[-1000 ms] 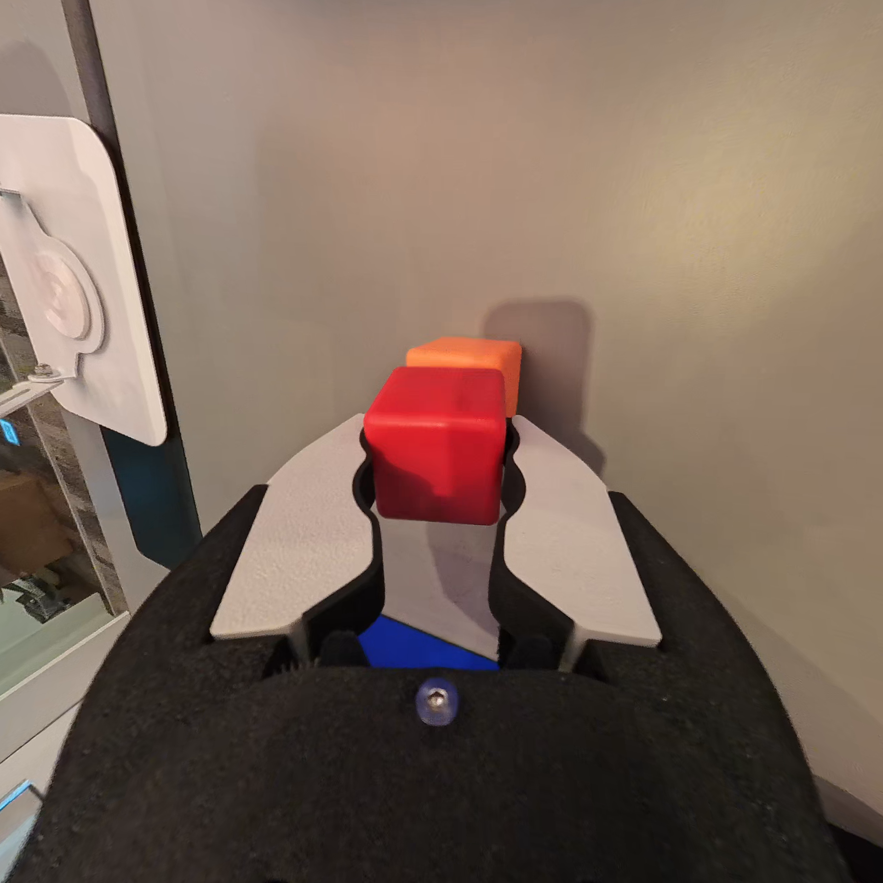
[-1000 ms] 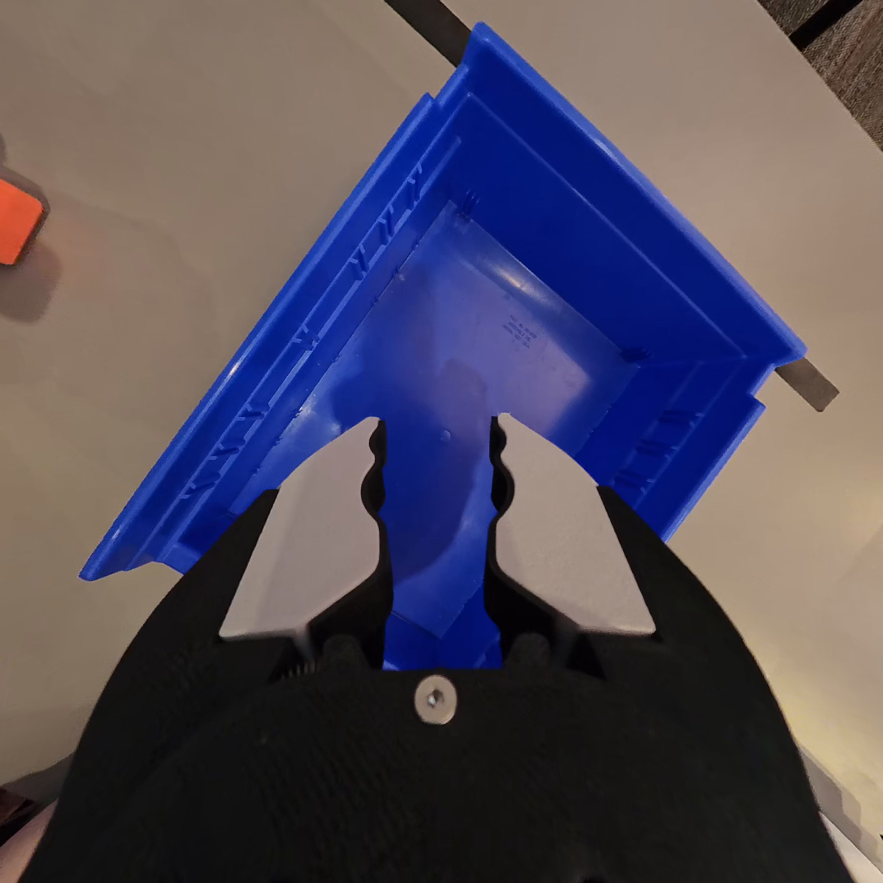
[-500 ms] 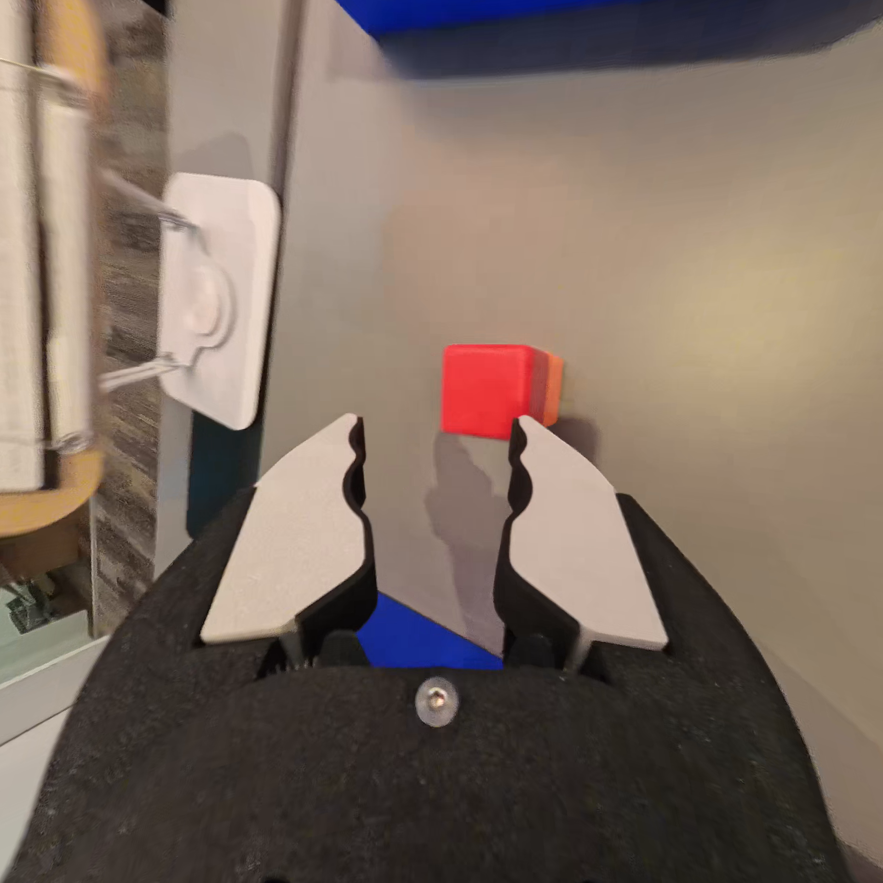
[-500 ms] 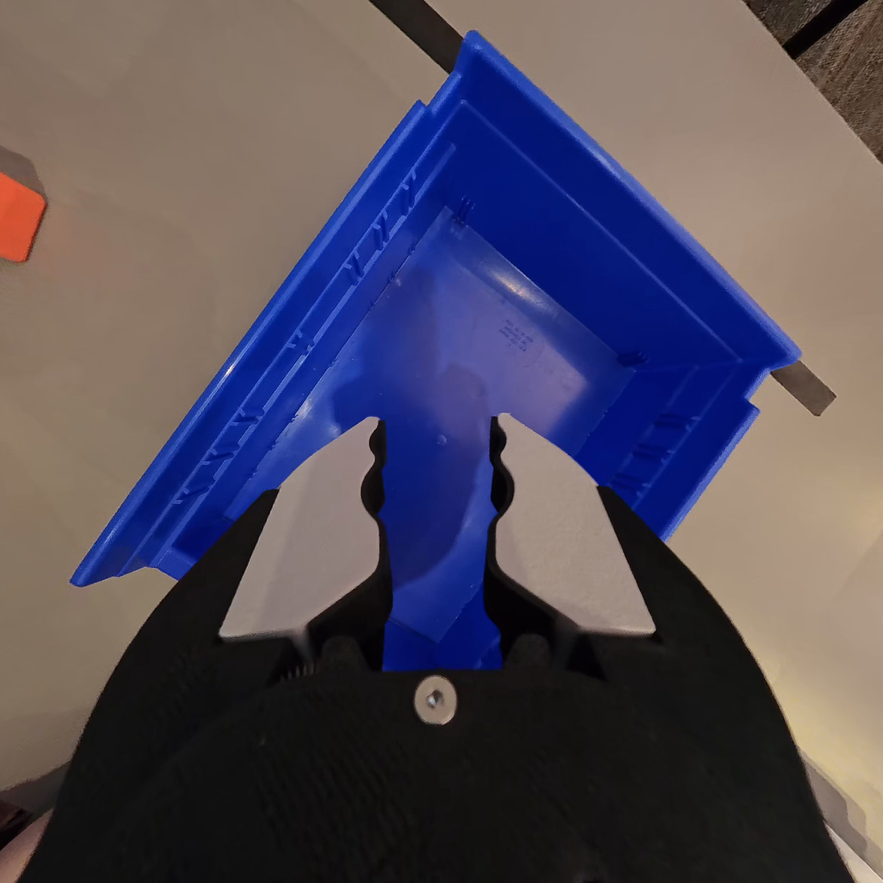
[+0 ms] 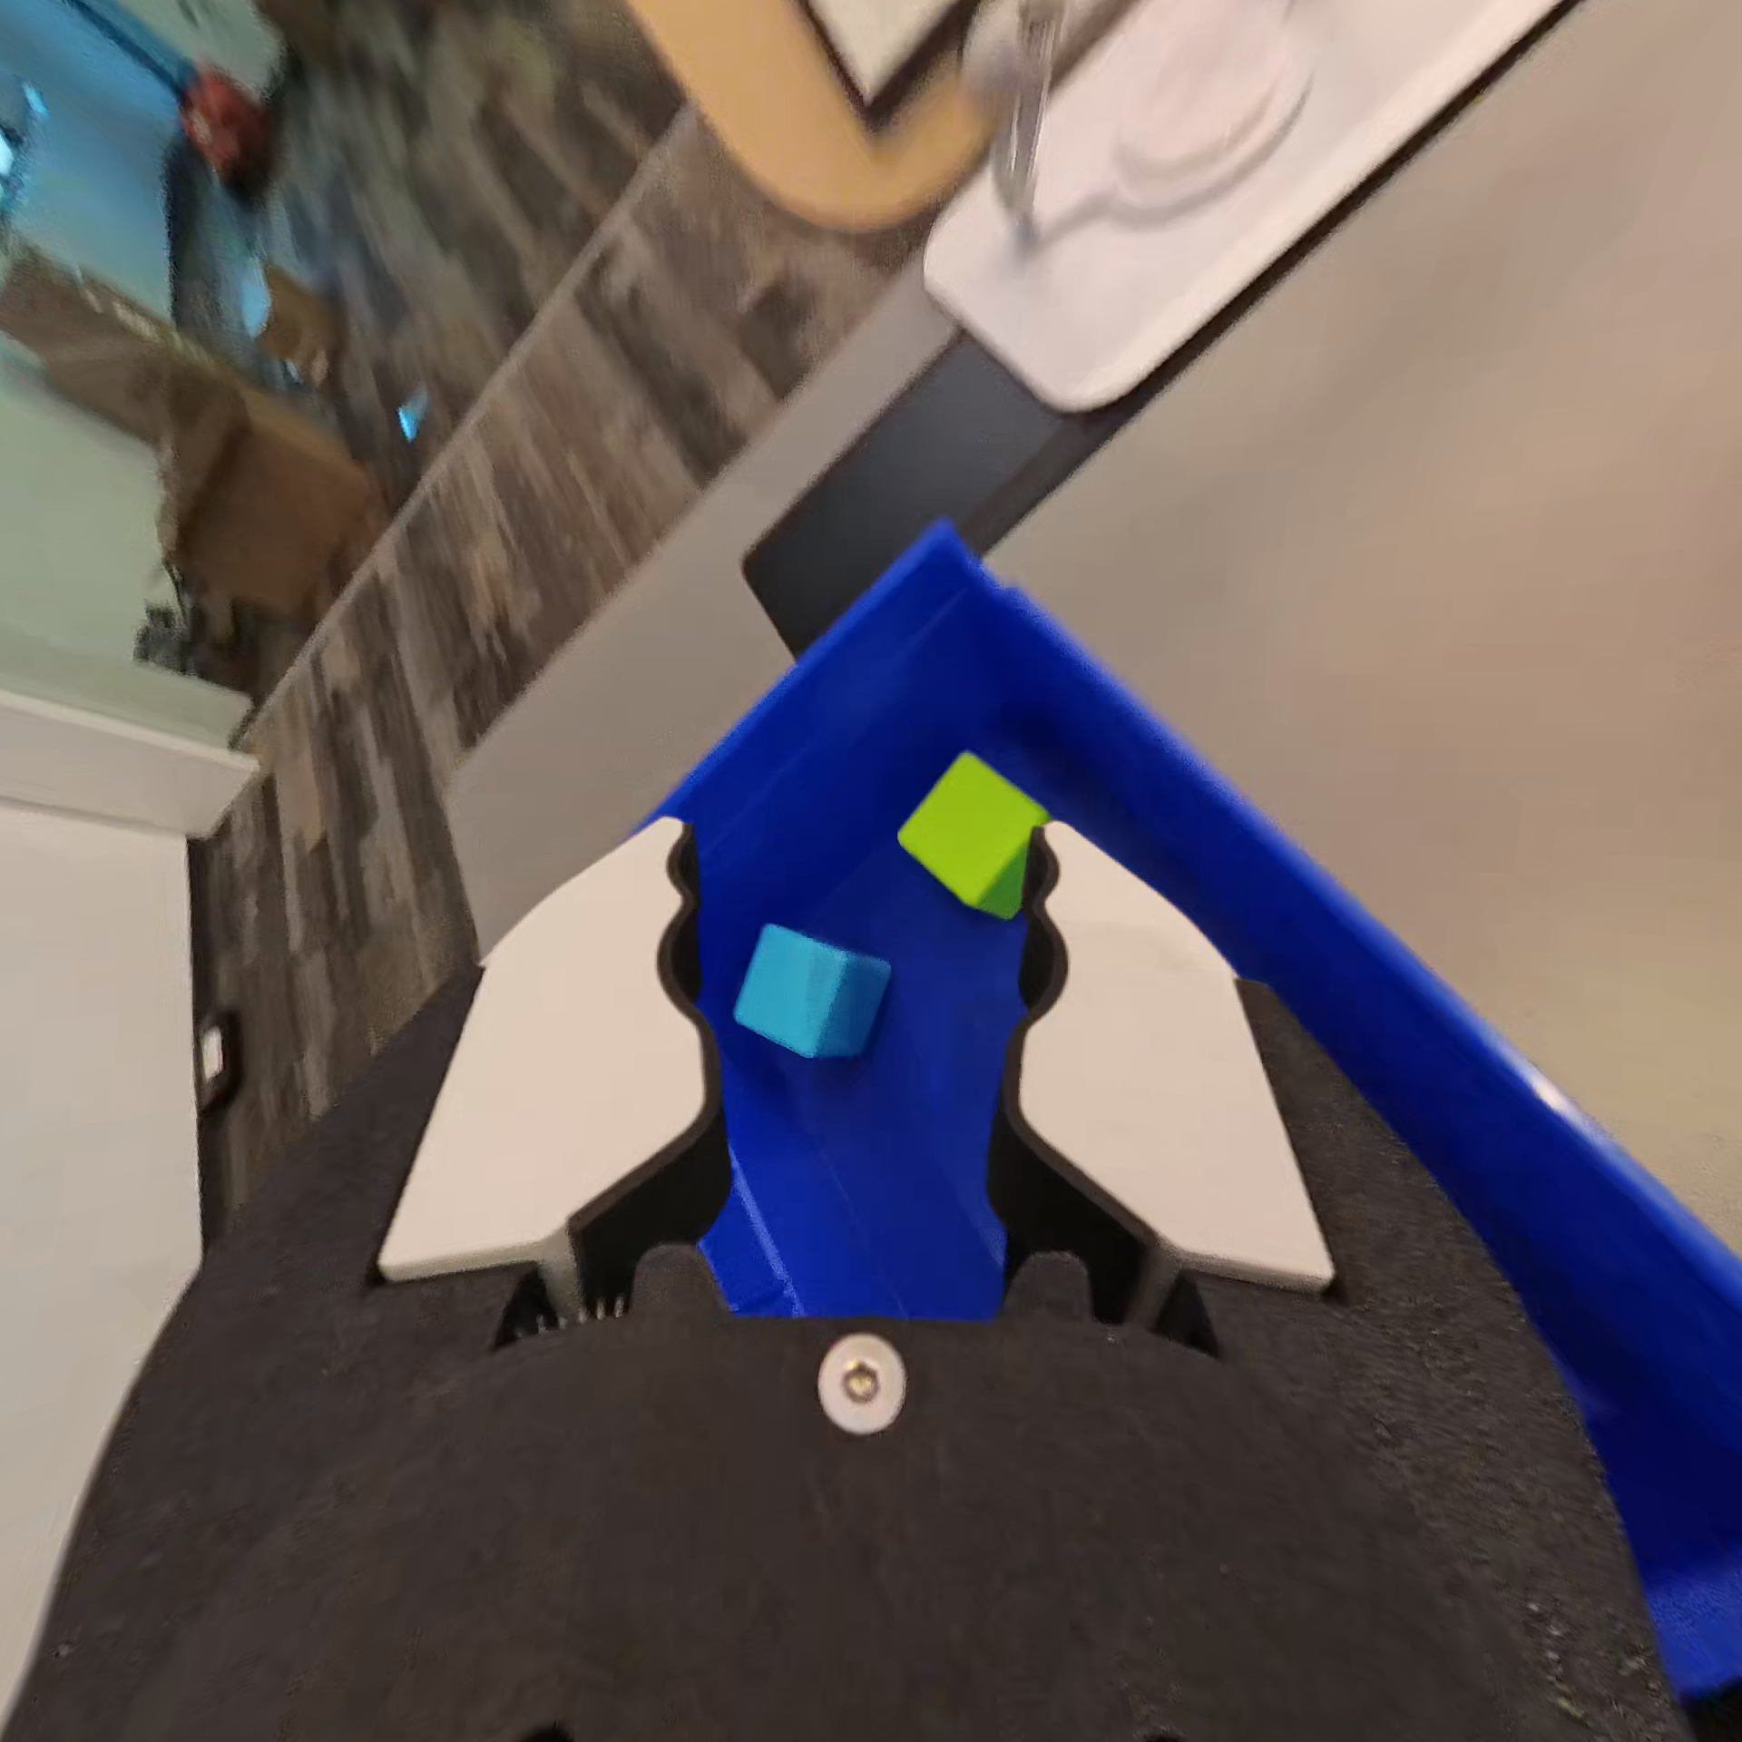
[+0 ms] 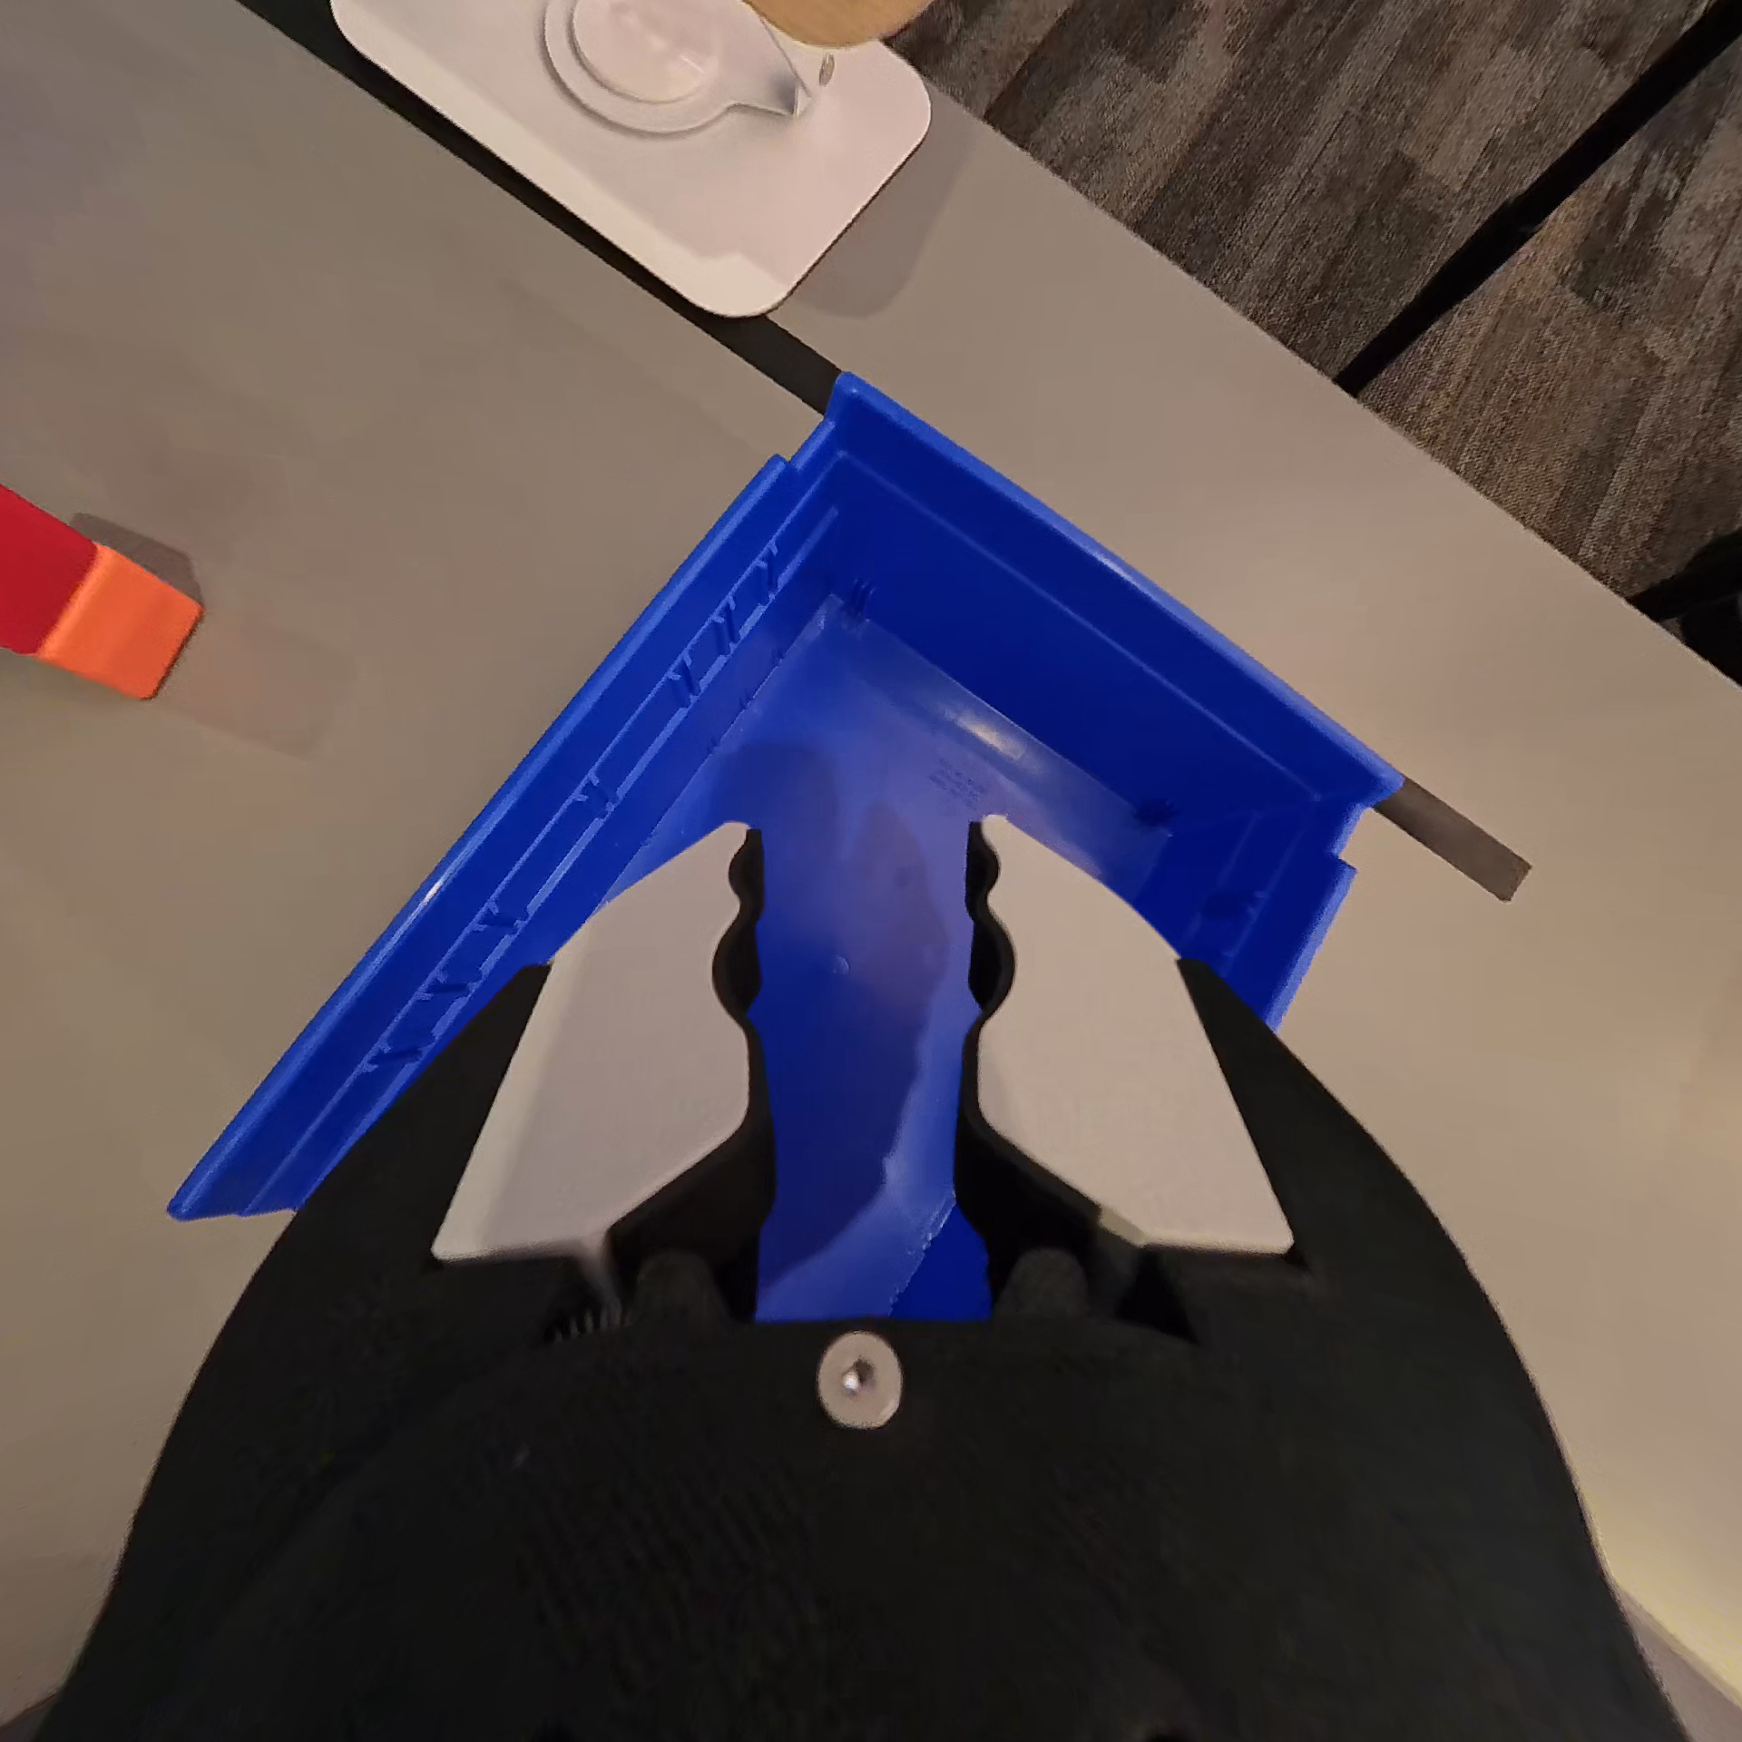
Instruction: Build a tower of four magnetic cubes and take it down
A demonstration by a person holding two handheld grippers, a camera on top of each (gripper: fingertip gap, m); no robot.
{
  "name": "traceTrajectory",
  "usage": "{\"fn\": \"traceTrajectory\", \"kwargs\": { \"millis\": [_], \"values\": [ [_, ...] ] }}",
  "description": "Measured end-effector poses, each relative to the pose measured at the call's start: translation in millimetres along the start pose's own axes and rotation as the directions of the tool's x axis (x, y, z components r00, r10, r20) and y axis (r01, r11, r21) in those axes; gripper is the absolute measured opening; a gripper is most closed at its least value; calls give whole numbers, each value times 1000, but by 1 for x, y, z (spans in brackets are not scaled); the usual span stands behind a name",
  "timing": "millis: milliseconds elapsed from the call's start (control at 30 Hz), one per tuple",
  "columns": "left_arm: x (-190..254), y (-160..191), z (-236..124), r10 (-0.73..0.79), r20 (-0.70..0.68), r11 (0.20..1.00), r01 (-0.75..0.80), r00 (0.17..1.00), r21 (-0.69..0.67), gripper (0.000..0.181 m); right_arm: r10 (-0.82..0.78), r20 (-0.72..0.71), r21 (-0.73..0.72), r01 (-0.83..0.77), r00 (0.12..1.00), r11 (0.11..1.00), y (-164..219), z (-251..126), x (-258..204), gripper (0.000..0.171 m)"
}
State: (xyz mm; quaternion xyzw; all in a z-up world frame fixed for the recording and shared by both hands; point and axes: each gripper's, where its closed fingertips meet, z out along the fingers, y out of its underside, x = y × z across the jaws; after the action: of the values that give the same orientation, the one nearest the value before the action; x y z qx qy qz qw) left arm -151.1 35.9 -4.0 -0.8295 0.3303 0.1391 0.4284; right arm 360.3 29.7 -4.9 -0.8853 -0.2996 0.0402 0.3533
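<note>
In the left wrist view my left gripper is open and empty over a blue bin. A light blue cube and a green cube lie on the bin floor; the green one shows next to my right fingertip, not gripped. In the right wrist view my right gripper is open and empty above the blue bin. A red cube sits joined to an orange cube on the grey table at the far left.
A white flat pad with a clear disc and a metal clip lies at the table's far edge; it also shows in the left wrist view. A dark seam crosses the table. Carpet floor lies beyond the edge. My right fingertips sit around 50 cm from my left ones. The left tips stand about 11 cm off the green cube.
My left gripper let go of the red cube on the orange cube, drew back, widened its jaws and swung over to the blue bin. My right gripper pulled back a little from the bin, still open.
</note>
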Motion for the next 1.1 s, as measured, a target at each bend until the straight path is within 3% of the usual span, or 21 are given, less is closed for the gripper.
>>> {"fn": "traceTrajectory", "kwargs": {
  "millis": [100, 167, 233, 333, 533, 800, 1100],
  "values": [
    [16, 21, 46, -209, -89, 970, 194, 974, -150, 70, 0, -15, -48, -1, 1000, 999, 7, 9, 2, 44],
    [17, 30, 66, -401, -55, 896, 379, 914, -232, 70, -5, -17, -70, 3, 1000, 998, 9, 14, 2, 43],
    [22, 35, 74, -489, -39, 842, 460, 871, -280, 69, -10, -17, -79, 8, 1000, 997, 9, 16, 1, 44],
    [19, 46, 82, -513, 43, 806, 498, 857, -318, 73, -15, -17, -85, 13, 1000, 996, 8, 18, -1, 44],
    [34, 57, 102, -603, 40, 728, 570, 797, -380, 82, -21, -15, -118, 19, 1000, 993, 12, 22, -3, 43],
    [31, 75, 106, -512, 91, 749, 495, 854, -440, 57, -26, -14, -143, 24, 1000, 989, 15, 27, -5, 43],
    [37, 81, 111, -455, 26, 781, 412, 890, -469, 51, -35, -8, -159, 34, 999, 987, 17, 28, -7, 43]
  ]
}}
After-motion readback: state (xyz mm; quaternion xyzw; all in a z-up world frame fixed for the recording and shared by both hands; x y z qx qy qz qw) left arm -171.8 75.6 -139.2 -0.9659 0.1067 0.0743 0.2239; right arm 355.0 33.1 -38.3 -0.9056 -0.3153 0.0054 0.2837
